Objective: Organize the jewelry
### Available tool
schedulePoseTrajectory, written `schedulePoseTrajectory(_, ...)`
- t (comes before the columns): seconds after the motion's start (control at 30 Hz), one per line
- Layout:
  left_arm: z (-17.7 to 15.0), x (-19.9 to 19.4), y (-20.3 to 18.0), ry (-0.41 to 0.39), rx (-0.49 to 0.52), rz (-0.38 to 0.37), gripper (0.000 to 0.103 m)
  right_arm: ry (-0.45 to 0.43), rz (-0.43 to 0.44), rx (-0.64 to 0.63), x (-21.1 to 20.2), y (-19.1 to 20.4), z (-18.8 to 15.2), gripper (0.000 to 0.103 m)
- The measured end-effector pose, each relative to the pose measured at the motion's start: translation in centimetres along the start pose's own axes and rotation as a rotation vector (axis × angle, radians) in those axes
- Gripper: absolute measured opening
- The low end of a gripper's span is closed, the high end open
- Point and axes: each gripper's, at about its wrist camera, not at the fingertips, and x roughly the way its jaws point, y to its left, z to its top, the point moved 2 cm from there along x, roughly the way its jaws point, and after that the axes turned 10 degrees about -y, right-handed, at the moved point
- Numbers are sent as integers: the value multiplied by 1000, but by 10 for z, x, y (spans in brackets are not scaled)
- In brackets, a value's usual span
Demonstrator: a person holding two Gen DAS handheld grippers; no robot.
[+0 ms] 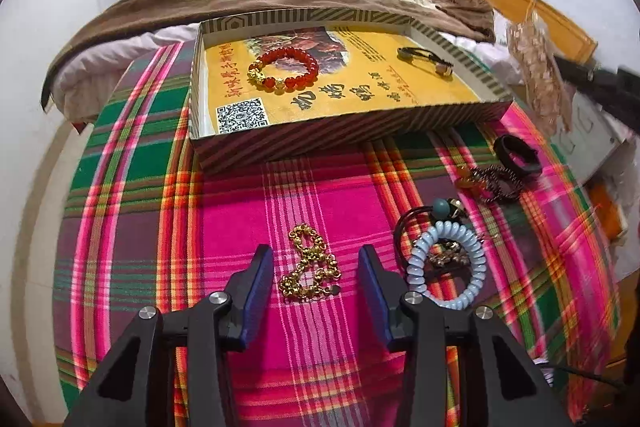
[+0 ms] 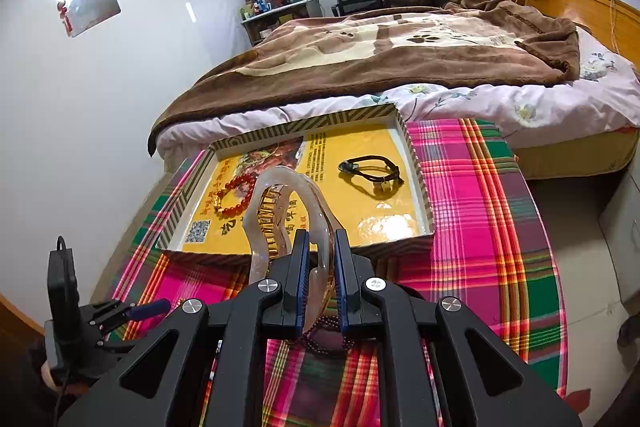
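Presently the left gripper hangs over the gold chain, jaws apart, pads either side, not touching. Risk, as I judge it: closing off-centre would snag only a loop and let the rest trail, or pinch the plaid cloth beneath. Blue coil tie lies just right of the chain and could be caught. Right gripper is clamped on a clear hair claw. Box, beyond the chain, holds a red bead bracelet and a black cord bracelet.
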Motion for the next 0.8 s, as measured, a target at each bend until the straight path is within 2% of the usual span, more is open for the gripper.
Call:
schedulePoseTrajectory(0.03,0,0,0,-1,12,23,27,-2,1,-1,-1,0,0,12)
schedulePoseTrajectory(0.07,0,0,1,-2,14,28,14,-5,1,-3,-1,1,0,12)
schedulePoseTrajectory(0.37,0,-3,6,-11,-15,5,9,-2,-1,-2,-2,2,0,12)
schedulePoseTrajectory(0.4,1,-5,6,-19,-19,2,1,-2,-2,-2,-2,2,0,12)
schedulePoseTrajectory(0.43,2,-7,7,-23,-22,-4,0,-2,-3,-1,-2,2,0,12)
schedulePoseTrajectory(0.8,19,-31,15,-96,-60,-26,0,-10,0,-4,-3,2,1,12)
